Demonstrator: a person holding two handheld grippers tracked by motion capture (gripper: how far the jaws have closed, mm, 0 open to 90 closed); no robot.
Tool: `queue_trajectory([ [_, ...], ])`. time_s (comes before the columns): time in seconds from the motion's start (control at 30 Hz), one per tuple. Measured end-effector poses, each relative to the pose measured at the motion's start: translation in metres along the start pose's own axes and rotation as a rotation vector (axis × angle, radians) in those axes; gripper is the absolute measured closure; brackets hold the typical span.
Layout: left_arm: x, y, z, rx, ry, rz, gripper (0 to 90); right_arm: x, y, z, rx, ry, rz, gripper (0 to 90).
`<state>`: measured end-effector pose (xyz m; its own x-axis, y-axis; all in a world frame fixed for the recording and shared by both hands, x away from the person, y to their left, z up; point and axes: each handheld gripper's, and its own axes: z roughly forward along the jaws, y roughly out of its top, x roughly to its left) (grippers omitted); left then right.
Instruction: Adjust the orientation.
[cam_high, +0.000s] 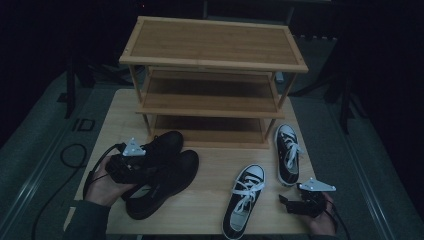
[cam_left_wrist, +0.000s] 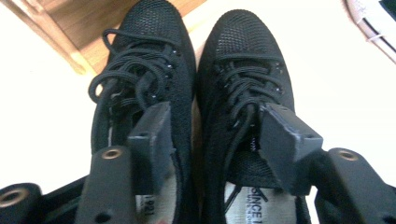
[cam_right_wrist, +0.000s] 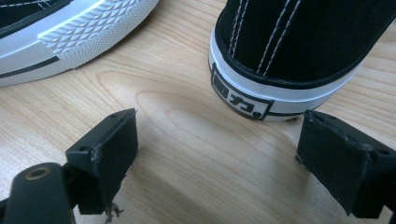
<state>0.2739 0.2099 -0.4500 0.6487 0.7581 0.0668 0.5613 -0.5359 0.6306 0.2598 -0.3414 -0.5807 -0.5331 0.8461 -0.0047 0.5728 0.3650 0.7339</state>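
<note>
The three-tier bamboo shoe rack (cam_high: 212, 45) stands at the far side of the table (cam_high: 210, 207), beyond both claws, and all three of its slatted shelves are bare; its top tier has a raised rim around a flat, smooth panel.

The left gripper (cam_high: 131, 164) sits over the pair of black mesh shoes (cam_high: 165, 172), which lie side by side with toes pointing away from it toward the rack. In the left gripper view its jaws stand wide, one blocky pad (cam_left_wrist: 150, 140) dipping into the opening of the left-hand shoe (cam_left_wrist: 140, 70) and the other over the tongue of the right-hand shoe (cam_left_wrist: 247, 74), so the two inner collars lie between the pads. Whether the pads press the fabric cannot be told. The uppers are a fine woven mesh with round black laces; pale printed insoles show just below the jaws.

The right gripper (cam_high: 295, 204) rests low at the near right corner, jaws spread wide with nothing between them but pale wood grain. Just ahead of it is the heel of a black canvas sneaker (cam_right_wrist: 303, 51) with white stitching, a smooth white rubber foxing and a heel badge. The second sneaker's (cam_right_wrist: 88, 32) diamond-textured toe bumper lies ahead to the claw's left. In the high view both sneakers (cam_high: 245, 200) (cam_high: 288, 152) show white laces and toe caps.
</note>
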Motion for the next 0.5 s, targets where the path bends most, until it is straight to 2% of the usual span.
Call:
queue_trajectory([
  [0.3,0.005,-0.008,0.006,0.035,0.022,-0.029,31.9,0.000,0.000,0.000,0.000,0.000,0.002,12.0],
  [0.4,0.005,-0.010,0.013,0.074,0.008,-0.004,33.5,0.000,0.000,0.000,0.000,0.000,0.000,11.9],
  [0.5,0.003,-0.011,0.019,0.102,0.019,0.011,36.1,0.000,0.000,0.000,0.000,0.000,0.000,12.0],
])
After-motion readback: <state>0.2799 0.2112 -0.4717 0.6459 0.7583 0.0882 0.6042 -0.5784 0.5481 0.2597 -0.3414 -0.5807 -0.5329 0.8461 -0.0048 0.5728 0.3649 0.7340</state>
